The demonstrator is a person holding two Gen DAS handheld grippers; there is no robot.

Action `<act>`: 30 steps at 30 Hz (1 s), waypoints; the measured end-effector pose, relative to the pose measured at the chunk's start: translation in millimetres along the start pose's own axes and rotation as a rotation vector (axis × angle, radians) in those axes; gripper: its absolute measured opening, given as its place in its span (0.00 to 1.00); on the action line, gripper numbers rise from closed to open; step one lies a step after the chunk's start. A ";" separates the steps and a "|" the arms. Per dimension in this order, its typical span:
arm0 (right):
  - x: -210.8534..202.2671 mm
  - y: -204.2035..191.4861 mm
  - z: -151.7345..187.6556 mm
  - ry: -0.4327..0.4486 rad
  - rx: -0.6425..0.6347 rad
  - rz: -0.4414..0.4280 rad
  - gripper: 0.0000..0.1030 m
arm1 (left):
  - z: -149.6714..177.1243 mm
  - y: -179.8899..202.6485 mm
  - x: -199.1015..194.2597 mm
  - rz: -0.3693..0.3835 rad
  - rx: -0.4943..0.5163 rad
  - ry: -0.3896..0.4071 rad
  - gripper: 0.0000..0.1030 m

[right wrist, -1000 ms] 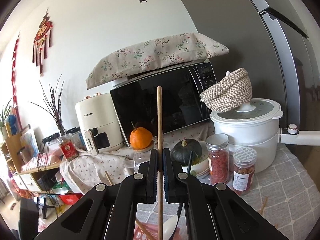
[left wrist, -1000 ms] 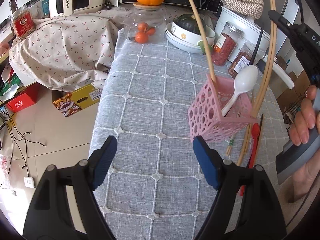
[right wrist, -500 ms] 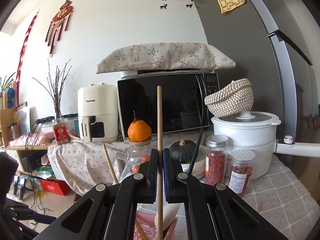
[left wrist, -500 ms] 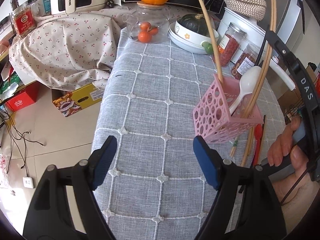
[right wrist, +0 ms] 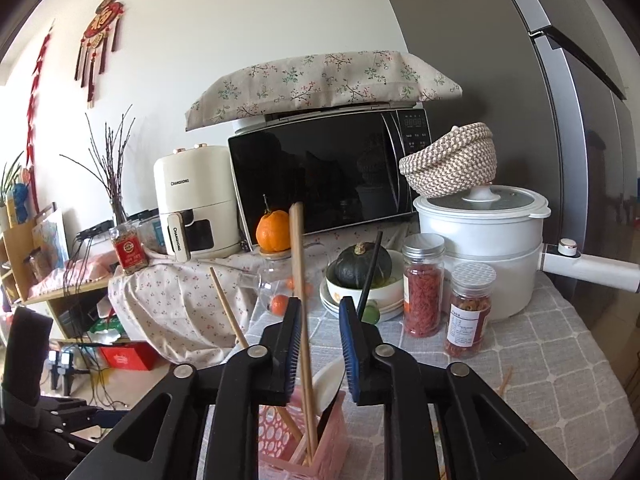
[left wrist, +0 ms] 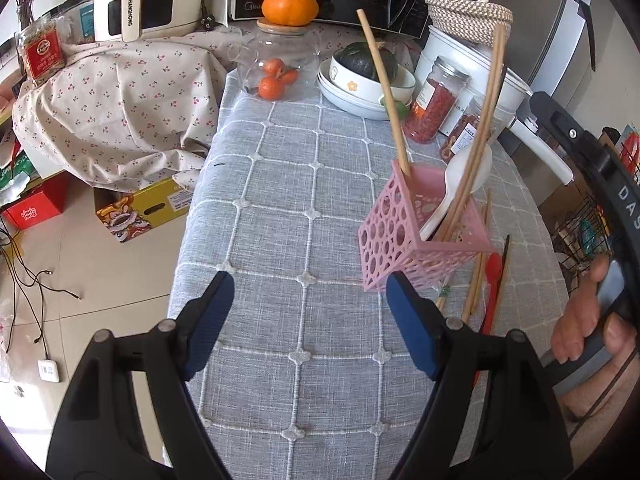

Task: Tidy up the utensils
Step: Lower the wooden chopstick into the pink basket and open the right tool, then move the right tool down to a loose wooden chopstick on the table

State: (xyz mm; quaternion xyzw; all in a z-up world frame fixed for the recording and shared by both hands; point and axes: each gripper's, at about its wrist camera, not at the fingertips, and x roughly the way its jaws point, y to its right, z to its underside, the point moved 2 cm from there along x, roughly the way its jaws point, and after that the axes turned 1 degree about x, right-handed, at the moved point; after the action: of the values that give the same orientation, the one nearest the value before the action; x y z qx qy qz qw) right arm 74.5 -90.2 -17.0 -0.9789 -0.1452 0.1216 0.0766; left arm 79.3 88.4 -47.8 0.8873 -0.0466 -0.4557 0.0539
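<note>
Left wrist view: the left gripper (left wrist: 308, 316) hangs spread and empty just short of the pink perforated plastic utensil basket (left wrist: 404, 240); loose chopsticks (left wrist: 476, 280) lie lengthwise beyond it, nearer the right hand (left wrist: 588, 324).

Right wrist view: the right gripper (right wrist: 320, 340) is opening around the long wooden chopstick (right wrist: 301, 312), upright, its tip in the basket.

Daylight was bright and even, strongest from the left, where the wall (right wrist: 224, 32) washed out; shadows on the table (left wrist: 280, 208) were faint; both views stayed sharp centrally; fisheye bending and dark vignetting marked the corners.
</note>
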 end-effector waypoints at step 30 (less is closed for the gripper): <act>-3.0 154.2 87.7 -0.735 0.346 0.307 0.66 | 19.3 56.0 6.3 0.063 0.071 -0.092 0.82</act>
State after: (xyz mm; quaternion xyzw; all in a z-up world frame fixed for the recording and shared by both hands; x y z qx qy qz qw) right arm 89.9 -226.9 -129.0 -0.8536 0.0071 0.4945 0.1637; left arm 65.4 31.1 -56.2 0.8647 -0.0932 -0.4923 0.0345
